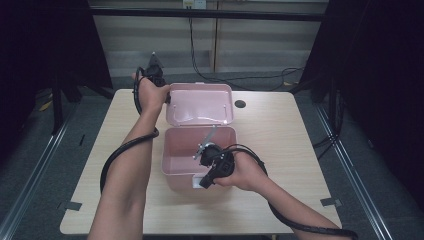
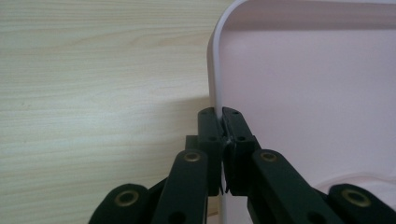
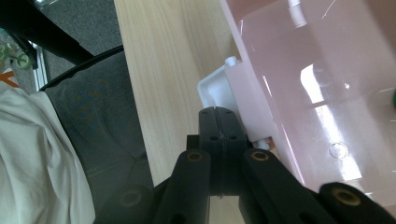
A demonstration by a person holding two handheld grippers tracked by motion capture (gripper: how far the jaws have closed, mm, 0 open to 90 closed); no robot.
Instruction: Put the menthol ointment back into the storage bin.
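A pink plastic storage box (image 1: 197, 160) with rounded corners stands at the middle of the pale wooden tabletop (image 1: 280, 150), nearer its front edge than its back. Its hinged pink lid (image 1: 200, 104) is swung open and leans back toward the far edge, inner face toward the camera, its long axis running parallel to the front edge of the tabletop.

The left gripper (image 2: 222, 122) is clamped on the left rim of the lid; in the left gripper view the thin white-edged rim passes between the closed jaws, and the lid's lower part is cut off by the frame. In the high view the left hand (image 1: 151, 92) covers most of that gripper.

The right gripper (image 3: 219, 122) has its jaws pressed together with nothing visible between them, just beside the white plastic latch (image 3: 219, 88) on the box's front wall. In the high view the right hand (image 1: 245, 172) hides that latch and part of the front rim. Whether the jaw tips touch the latch cannot be told. The box floor is partly screened by the gripper body.
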